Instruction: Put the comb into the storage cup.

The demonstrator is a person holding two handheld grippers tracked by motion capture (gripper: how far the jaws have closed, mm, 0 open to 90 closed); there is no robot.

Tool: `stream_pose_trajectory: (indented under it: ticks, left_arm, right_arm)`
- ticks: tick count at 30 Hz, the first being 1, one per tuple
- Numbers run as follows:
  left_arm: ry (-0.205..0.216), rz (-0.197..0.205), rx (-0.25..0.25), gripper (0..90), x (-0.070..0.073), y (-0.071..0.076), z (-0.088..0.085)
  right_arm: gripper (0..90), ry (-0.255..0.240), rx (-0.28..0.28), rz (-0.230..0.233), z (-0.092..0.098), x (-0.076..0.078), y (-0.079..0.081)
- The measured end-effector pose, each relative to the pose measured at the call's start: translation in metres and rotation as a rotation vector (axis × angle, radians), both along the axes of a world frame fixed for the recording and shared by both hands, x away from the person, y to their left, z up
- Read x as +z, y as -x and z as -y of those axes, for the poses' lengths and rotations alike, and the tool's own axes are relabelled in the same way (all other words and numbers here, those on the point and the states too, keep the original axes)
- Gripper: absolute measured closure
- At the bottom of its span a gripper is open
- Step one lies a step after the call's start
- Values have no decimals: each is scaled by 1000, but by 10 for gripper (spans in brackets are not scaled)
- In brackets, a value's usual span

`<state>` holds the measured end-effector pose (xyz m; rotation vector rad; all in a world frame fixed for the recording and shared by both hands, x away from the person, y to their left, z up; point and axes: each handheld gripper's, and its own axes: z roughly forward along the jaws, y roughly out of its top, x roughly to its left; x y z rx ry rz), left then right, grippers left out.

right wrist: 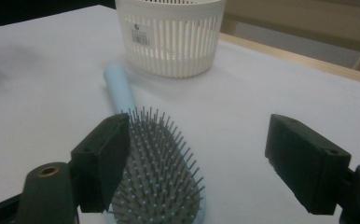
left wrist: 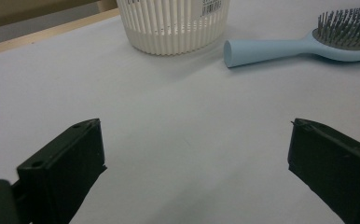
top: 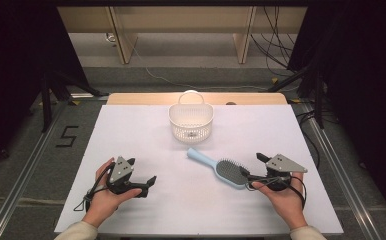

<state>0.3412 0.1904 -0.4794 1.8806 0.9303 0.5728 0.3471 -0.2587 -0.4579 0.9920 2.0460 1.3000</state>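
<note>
Now the right gripper (right wrist: 197, 158) has its jaws spread wide over the bristled head of the light blue hairbrush (top: 220, 167) lying flat on the white table (top: 131, 135), its handle pointing toward the white slotted basket (top: 191, 122)

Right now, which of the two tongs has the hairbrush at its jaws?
The right tongs: their open jaws stand around the bristle head of the blue hairbrush. The left tongs are also open but have bare white table between their jaws.
</note>
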Motion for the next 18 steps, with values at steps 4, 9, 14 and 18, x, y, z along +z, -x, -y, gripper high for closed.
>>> stream_pose_trajectory:
  ticks: [4,9,14,18]
  left_arm:
    - [0,0,-2,35,0,0,0]
    - [-3,4,4,37,0,1,-1]
    - [0,1,-4,40,0,0,0]
    - [-4,4,-1,42,0,1,0]
  right_arm:
    - [236,-12,-4,10,0,0,0]
    - [274,-16,-24,19,0,2,0]
    - [546,-20,-20,51,-5,9,-3]
    - [755,-10,8,36,-12,12,-8]
